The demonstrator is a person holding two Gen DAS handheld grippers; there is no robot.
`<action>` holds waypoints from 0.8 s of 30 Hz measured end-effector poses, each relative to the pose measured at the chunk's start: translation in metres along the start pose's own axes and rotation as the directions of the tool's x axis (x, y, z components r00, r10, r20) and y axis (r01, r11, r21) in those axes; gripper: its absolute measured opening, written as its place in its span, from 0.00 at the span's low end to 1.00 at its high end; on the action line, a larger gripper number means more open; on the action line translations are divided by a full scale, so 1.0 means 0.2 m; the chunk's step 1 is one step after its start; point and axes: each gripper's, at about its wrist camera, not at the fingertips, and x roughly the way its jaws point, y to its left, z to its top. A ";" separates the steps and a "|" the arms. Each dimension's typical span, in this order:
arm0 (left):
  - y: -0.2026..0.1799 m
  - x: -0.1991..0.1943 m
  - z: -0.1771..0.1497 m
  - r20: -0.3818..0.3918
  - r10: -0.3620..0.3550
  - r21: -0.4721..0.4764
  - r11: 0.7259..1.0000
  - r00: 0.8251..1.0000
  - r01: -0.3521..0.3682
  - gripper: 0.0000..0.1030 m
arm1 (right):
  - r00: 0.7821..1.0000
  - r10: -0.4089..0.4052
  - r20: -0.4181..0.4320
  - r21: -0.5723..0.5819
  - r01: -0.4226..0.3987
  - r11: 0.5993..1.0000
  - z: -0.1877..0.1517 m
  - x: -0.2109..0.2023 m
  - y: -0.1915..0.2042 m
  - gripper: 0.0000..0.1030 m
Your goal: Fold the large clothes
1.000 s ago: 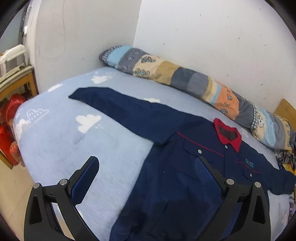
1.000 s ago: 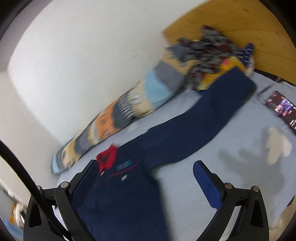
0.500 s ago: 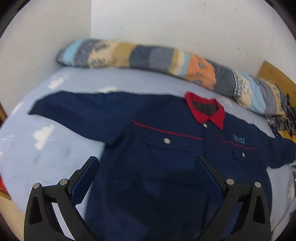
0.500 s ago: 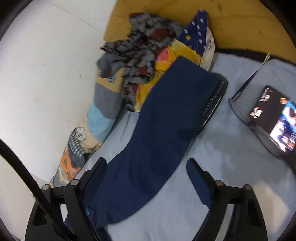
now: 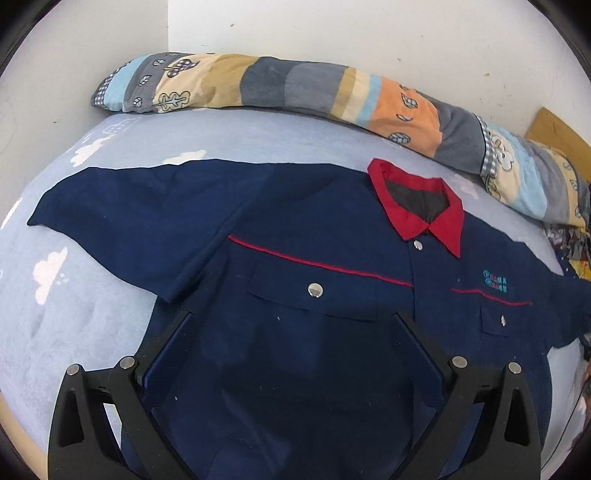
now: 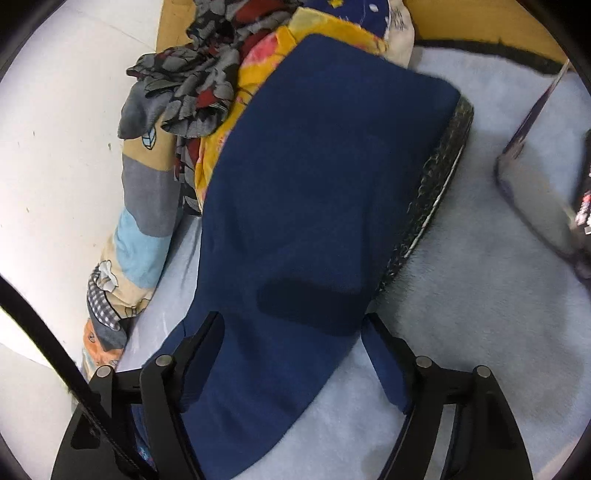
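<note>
A navy work shirt [image 5: 295, 295] with a red collar [image 5: 417, 206] lies face up and spread flat on a light blue bed [image 5: 74, 295], both sleeves out to the sides. My left gripper [image 5: 291, 321] is open and hovers over the shirt's chest, below the left pocket. My right gripper [image 6: 291, 325] is open and hovers over the shirt's right sleeve [image 6: 306, 192], whose cuff end rests on a pile of cloth near the headboard. Neither gripper holds anything.
A long patchwork bolster [image 5: 295, 88] lies along the white wall. Crumpled clothes [image 6: 199, 74] and a wooden headboard [image 6: 498, 22] sit beyond the sleeve. A dark phone or tablet [image 6: 580, 206] with a cable lies on the bed at right.
My left gripper has swung right and closer, now centred over the shirt's chest. My right gripper has moved along the right sleeve toward its cuff and lower over it.
</note>
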 end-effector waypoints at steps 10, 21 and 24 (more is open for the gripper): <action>-0.03 0.00 -0.01 0.010 0.013 0.027 1.000 1.000 -0.013 1.00 | 0.983 0.096 0.154 -0.187 -0.066 0.980 -0.04 -0.19 0.14 0.08; 0.04 -0.08 0.03 0.047 -0.001 -0.025 1.000 0.999 0.002 1.00 | 0.973 0.159 0.169 -0.462 -0.064 0.884 -0.17 -0.50 0.85 0.08; 0.07 -0.14 0.04 0.068 -0.005 -0.036 0.999 0.998 0.008 1.00 | 0.971 0.189 0.145 -0.538 -0.082 0.839 -0.30 -0.55 1.10 0.08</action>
